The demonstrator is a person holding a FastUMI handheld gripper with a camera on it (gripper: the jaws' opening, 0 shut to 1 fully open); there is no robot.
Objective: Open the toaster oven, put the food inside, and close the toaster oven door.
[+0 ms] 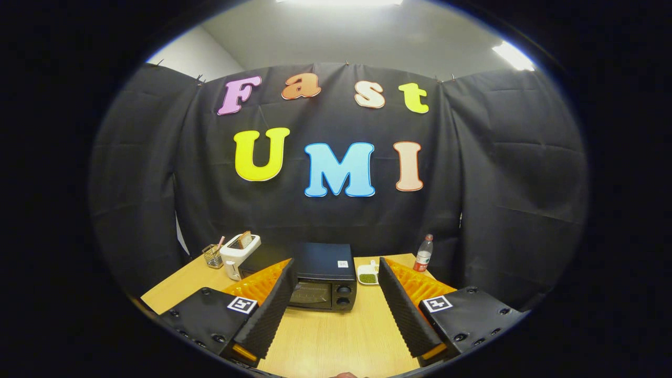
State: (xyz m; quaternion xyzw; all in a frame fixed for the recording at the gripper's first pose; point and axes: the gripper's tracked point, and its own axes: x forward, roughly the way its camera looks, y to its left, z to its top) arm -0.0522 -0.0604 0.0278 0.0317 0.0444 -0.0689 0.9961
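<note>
A: From the gripper view, we have the gripper (336, 294) spread wide and holding nothing, with the toaster oven (321, 275) on the table (325, 341) beyond the fingers, well apart from them. Its door looks closed.

B: And the food? We see a small white dish (367, 274) with something green just beside the oven, on its knob side. A bottle (423, 253) stands further out past that dish.

A: On the oven's other side sits a white toaster (239, 253), then a wire basket (212, 255).

B: Our worry: the door handle is too small to make out, so we may grab badly and drag the whole oven forward.

A: And if we swing wide at the dish, we could knock the bottle over, or tip the dish and spill it.
</note>
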